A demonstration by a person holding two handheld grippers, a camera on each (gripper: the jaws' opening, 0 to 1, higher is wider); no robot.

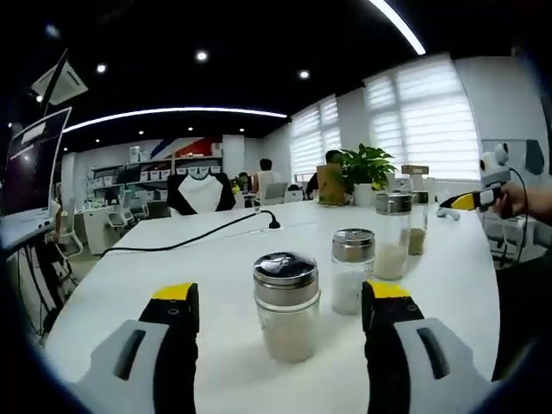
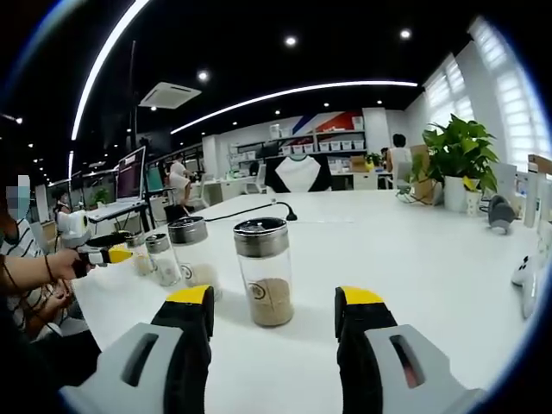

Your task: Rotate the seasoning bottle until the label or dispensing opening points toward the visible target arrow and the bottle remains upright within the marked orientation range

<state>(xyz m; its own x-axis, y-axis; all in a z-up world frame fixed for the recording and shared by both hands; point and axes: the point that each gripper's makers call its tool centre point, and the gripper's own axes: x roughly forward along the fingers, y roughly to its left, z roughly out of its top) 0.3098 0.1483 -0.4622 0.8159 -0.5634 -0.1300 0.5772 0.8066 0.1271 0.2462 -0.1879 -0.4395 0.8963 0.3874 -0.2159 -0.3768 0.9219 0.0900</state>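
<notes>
Neither hand-held gripper is touching a bottle yet, so the turning looks not yet begun; no target arrow or marked range can be made out on the white desk (image 1: 172, 259), so how far any bottle is facing off cannot be judged. In the left gripper view, the left hand-held gripper (image 1: 280, 304) is standing released, jaws wide apart, with a squat jar (image 1: 286, 306) sitting upright between them but clear of both; it is holding a pale powder to roughly half its height under a shiny metal lid. Just behind it a shaker (image 1: 352, 270) is holding white grains, and farther back a tall bottle (image 1: 392, 235) is holding a low layer of pale seasoning. The right hand-held gripper (image 1: 455, 203) is coming in at the right edge of that view. In the right gripper view, the right hand-held gripper (image 2: 272, 304) is likewise standing open, lined up on the seasoning bottle (image 2: 265, 272), which is upright with a small round mark facing the camera and brownish seasoning filling its lower part. What is left, as I judge it, is closing on that bottle and turning it while keeping it upright.
</notes>
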